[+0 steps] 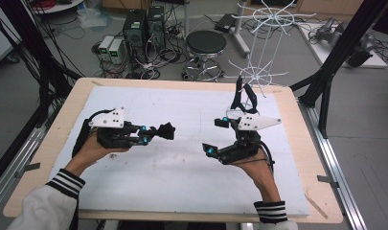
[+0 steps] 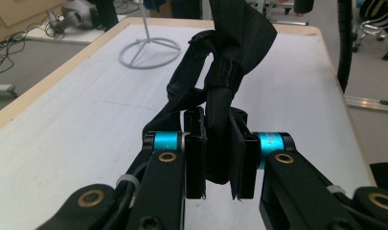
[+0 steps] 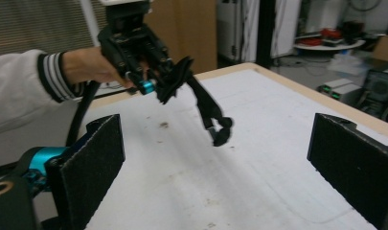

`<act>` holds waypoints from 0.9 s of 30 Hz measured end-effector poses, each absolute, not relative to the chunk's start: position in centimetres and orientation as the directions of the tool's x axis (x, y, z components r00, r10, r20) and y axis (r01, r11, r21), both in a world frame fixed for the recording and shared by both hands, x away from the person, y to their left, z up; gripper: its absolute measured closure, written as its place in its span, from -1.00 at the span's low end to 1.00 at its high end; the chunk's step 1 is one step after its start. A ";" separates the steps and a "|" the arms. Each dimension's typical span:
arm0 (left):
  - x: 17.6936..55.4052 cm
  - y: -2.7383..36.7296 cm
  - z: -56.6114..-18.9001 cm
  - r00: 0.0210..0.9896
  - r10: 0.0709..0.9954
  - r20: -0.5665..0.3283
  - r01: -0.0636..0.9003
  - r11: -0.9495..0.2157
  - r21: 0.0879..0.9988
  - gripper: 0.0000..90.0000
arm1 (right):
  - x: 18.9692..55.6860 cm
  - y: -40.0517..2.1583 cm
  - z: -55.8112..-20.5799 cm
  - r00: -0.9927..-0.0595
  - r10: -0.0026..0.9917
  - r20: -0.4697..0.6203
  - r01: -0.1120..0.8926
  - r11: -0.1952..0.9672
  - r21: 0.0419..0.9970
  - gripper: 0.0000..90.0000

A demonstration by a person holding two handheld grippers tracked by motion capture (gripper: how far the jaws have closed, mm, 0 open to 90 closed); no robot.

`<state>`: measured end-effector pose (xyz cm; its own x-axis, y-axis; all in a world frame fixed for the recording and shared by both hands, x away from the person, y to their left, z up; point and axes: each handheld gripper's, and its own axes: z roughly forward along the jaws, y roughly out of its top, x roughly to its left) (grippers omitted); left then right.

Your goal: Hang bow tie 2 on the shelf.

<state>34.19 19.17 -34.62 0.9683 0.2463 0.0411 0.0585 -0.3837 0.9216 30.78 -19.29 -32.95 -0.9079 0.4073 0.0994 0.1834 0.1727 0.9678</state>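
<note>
A black fabric strap [image 2: 225, 76] is pinched between the pads of my left gripper [image 2: 219, 160], which is shut on it. In the high view the left gripper [image 1: 155, 133] points right over the white mat, with the bunched strap [image 1: 166, 130] at its tip. In the right gripper view the strap [image 3: 203, 103] dangles from the left gripper [image 3: 148, 79], clear of the mat. My right gripper [image 1: 215, 135] faces left toward it with its jaws wide open. Nothing lies between its pads [image 3: 93, 160].
A white wire hanging rack [image 1: 266, 28] stands at the table's far right, and its ring base [image 2: 148, 51] rests on the white mat [image 1: 182, 177]. A black looped piece [image 1: 244, 96] sits just behind the right gripper. A stool [image 1: 206, 45] and computers stand on the floor beyond.
</note>
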 end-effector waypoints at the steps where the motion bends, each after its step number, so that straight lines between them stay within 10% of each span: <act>1: 34.2 19.0 -34.6 0.969 0.242 0.040 0.057 -0.382 0.922 0.75 | 30.8 -19.1 -33.0 -0.911 0.400 0.098 0.182 0.178 0.967 -0.89; 27: 33.8 15.7 -34.9 0.980 0.193 0.043 0.028 -0.354 0.935 0.75 | 32.5 -14.6 -31.8 -0.964 0.254 0.084 0.163 0.307 0.938 -0.55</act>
<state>33.80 15.70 -34.90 0.9803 0.1927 0.0430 0.0284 -0.3536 0.9350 32.54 -14.55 -31.83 -0.9636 0.2538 0.0843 0.1630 0.3074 0.9375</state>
